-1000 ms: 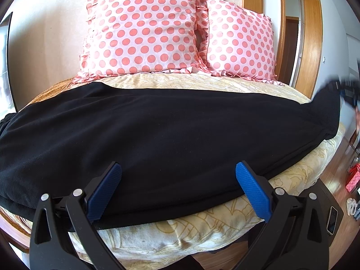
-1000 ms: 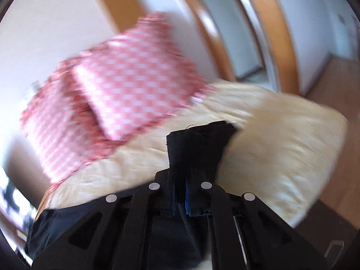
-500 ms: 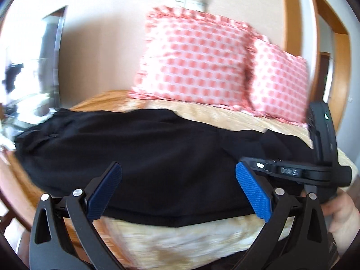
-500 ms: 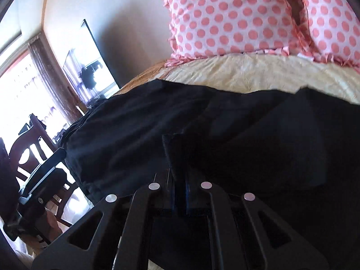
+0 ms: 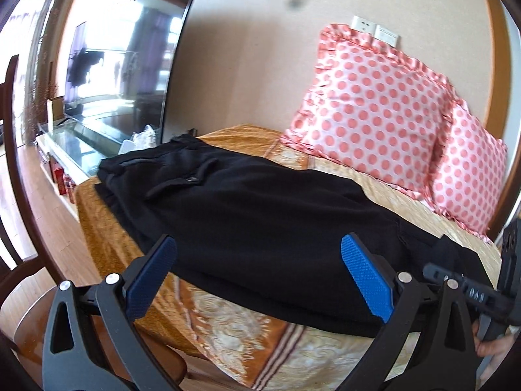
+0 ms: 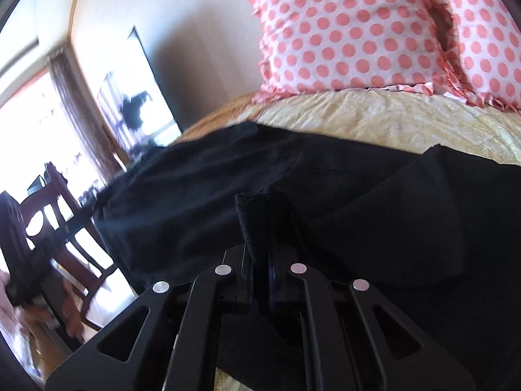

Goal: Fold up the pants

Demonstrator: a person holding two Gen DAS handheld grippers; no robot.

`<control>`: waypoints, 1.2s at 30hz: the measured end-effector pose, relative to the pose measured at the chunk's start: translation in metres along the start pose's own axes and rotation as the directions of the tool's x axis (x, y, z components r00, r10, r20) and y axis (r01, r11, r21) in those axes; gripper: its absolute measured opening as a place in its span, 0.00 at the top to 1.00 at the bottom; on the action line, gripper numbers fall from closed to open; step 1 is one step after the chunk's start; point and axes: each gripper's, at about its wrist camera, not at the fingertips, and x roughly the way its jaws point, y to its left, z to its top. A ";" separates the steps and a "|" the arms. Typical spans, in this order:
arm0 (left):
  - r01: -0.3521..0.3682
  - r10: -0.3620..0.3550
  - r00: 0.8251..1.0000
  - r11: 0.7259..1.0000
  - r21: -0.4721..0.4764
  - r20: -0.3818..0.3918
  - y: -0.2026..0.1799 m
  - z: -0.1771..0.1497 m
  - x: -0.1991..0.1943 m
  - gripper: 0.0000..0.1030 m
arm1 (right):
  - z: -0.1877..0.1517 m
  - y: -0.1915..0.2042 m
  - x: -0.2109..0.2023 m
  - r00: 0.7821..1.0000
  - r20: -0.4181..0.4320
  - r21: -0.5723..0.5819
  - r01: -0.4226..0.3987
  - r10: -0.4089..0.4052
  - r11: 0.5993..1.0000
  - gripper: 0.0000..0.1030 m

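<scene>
Pants (image 5: 260, 228), black, lay across a gold patterned bedspread (image 5: 228, 329), with the waistband and drawstring toward the television (image 5: 130, 65) at the bed's far left corner. Two pink polka-dot pillows (image 5: 374, 107) leaned against the wall at the head of the bed. The left gripper (image 5: 257, 280) hovered at the near edge of the bed with its blue pads (image 5: 364, 277) spread wide and nothing between them. The right gripper (image 6: 263, 228) was pressed together on a bunched fold of the pants' fabric, which stood up between its fingers above the flat layer of cloth. In the left wrist view, the right gripper's body and the fingers of the hand (image 5: 491, 345) holding it appeared at the lower right edge. A wooden chair (image 6: 62, 215) stood beyond the bed.
</scene>
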 end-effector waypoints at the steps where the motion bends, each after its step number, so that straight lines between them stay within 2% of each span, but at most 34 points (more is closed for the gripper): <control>1: -0.017 0.017 1.000 1.000 -0.007 0.005 0.005 0.002 -0.001 0.02 | -0.003 0.002 -0.001 1.000 -0.002 -0.011 0.005 -0.005 1.000 0.94; 3: -0.045 0.046 0.999 0.999 -0.021 0.015 0.014 0.003 -0.002 0.02 | -0.006 0.004 -0.003 1.000 -0.004 -0.033 0.007 -0.007 0.999 0.93; 5: -0.065 0.066 0.998 0.997 -0.034 0.018 0.020 0.006 -0.003 0.02 | -0.006 0.006 -0.005 1.000 -0.018 -0.043 -0.006 0.005 0.999 0.86; 6: -0.074 0.075 0.997 0.996 -0.042 0.020 0.024 0.008 -0.003 0.02 | -0.006 0.006 -0.007 0.999 -0.026 -0.040 -0.036 0.035 0.999 0.74; 7: -0.079 0.080 0.996 0.996 -0.049 0.023 0.026 0.008 -0.004 0.02 | -0.006 0.008 -0.013 0.997 -0.018 -0.030 -0.079 0.078 0.996 0.70; 9: -0.092 0.094 0.995 0.994 -0.059 0.029 0.031 0.010 -0.005 0.02 | -0.002 0.010 -0.028 0.992 0.040 -0.031 -0.117 0.118 0.993 0.70; 10: -0.101 0.103 0.994 0.993 -0.064 0.033 0.034 0.011 -0.006 0.02 | 0.000 0.011 -0.035 0.992 0.074 -0.037 -0.099 0.101 0.994 0.70; 12: -0.119 0.122 0.992 0.990 -0.074 0.037 0.039 0.013 -0.006 0.02 | 0.007 0.014 -0.043 0.990 0.140 -0.080 0.038 -0.026 0.996 0.70; 15: -0.135 0.139 0.990 0.986 -0.098 0.032 0.046 0.014 -0.005 0.02 | 0.011 0.012 -0.031 0.967 0.134 -0.114 0.231 -0.215 0.966 0.70; 16: -0.135 0.139 0.990 0.985 -0.107 0.029 0.049 0.014 -0.005 0.02 | 0.011 0.012 -0.025 0.967 0.110 -0.116 0.244 -0.231 0.963 0.70; 19: -0.139 0.143 0.990 0.981 -0.133 0.020 0.055 0.014 -0.004 0.02 | -0.005 0.026 0.006 0.976 -0.007 -0.166 0.215 -0.219 0.962 0.71; 20: -0.142 0.146 0.989 0.980 -0.140 0.016 0.057 0.014 -0.003 0.02 | -0.012 0.035 0.005 0.966 0.051 -0.195 0.258 -0.253 0.946 0.71; 22: -0.143 0.146 0.989 0.978 -0.154 0.010 0.060 0.012 -0.003 0.02 | -0.016 0.047 0.006 0.956 0.081 -0.255 0.294 -0.283 0.921 0.71; 24: -0.139 0.141 0.990 0.977 -0.161 0.001 0.061 0.012 -0.001 0.02 | -0.010 0.040 -0.002 0.974 0.088 -0.206 0.223 -0.209 0.953 0.71; 25: -0.136 0.138 0.990 0.977 -0.162 -0.003 0.061 0.011 -0.001 0.02 | -0.005 0.027 -0.010 0.977 0.102 -0.122 0.200 -0.188 0.972 0.71; 26: -0.136 0.137 0.991 0.978 -0.160 -0.003 0.060 0.011 -0.001 0.02 | 0.003 0.014 -0.018 0.972 0.113 -0.058 0.212 -0.204 0.976 0.71; 27: -0.136 0.137 0.991 0.978 -0.157 -0.001 0.060 0.010 -0.002 0.02 | 0.011 -0.001 -0.026 0.956 0.129 0.004 0.265 -0.263 0.964 0.71; 30: -0.130 0.133 0.991 0.980 -0.152 0.005 0.060 0.009 -0.002 0.02 | 0.021 -0.030 -0.048 0.898 0.154 0.059 0.408 -0.412 0.911 0.70; 31: -0.126 0.128 0.992 0.980 -0.152 0.003 0.060 0.009 -0.001 0.02 | 0.024 -0.043 -0.054 0.887 0.145 0.079 0.432 -0.439 0.898 0.70; 32: -0.125 0.127 0.992 0.980 -0.153 0.001 0.059 0.009 0.000 0.02 | 0.027 -0.057 -0.058 0.897 0.118 0.112 0.413 -0.425 0.904 0.70; 33: -0.123 0.125 0.992 0.980 -0.154 -0.001 0.059 0.009 0.001 0.02 | 0.029 -0.071 -0.059 0.925 0.075 0.153 0.359 -0.373 0.921 0.70; 36: -0.114 0.115 0.993 0.981 -0.157 -0.004 0.058 0.007 0.005 0.02 | 0.026 -0.086 -0.050 0.952 -0.002 0.171 0.301 -0.305 0.938 0.70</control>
